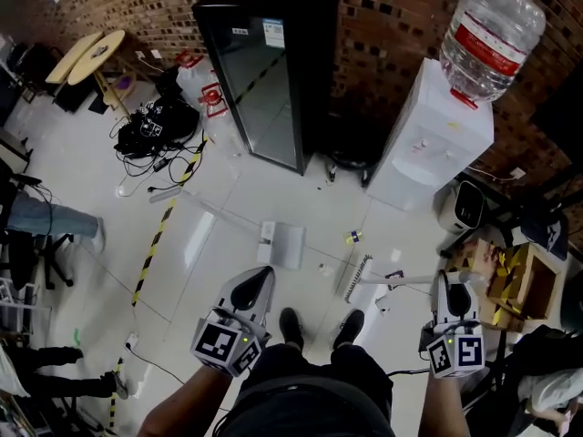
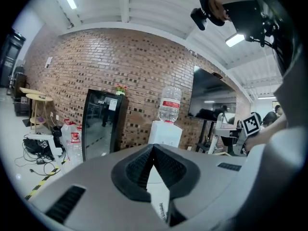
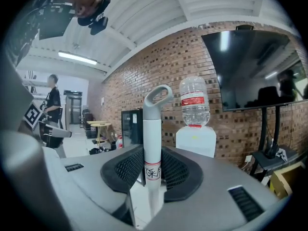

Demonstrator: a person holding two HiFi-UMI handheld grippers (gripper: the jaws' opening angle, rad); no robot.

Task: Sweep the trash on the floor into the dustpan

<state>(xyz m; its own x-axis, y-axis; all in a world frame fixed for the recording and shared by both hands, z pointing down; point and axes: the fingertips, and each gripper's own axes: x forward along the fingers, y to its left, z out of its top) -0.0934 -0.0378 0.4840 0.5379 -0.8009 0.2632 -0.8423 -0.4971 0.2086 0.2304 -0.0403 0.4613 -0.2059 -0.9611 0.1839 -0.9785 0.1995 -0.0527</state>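
Observation:
A grey-white dustpan [image 1: 286, 244] stands on the pale floor ahead of my feet. Small bits of trash [image 1: 353, 237] lie to its right, with another scrap [image 1: 325, 269] closer to me. The broom head [image 1: 358, 278] rests on the floor; its handle [image 1: 410, 281] runs right to my right gripper [image 1: 458, 291]. In the right gripper view the gripper [image 3: 153, 170] is shut on the white broom handle [image 3: 153, 129], whose hooked end sticks up. My left gripper [image 1: 258, 280] hangs above the floor near the dustpan. In its own view the left gripper [image 2: 154, 150] has its jaws meeting at the tips.
A black glass-door fridge [image 1: 264, 71] and a white water dispenser [image 1: 428, 135] stand against the brick wall ahead. Tangled cables [image 1: 150, 130] and a yellow-black tape line [image 1: 155, 239] lie at the left. Cardboard boxes [image 1: 515, 280] crowd the right. A person's leg [image 1: 50, 218] shows at far left.

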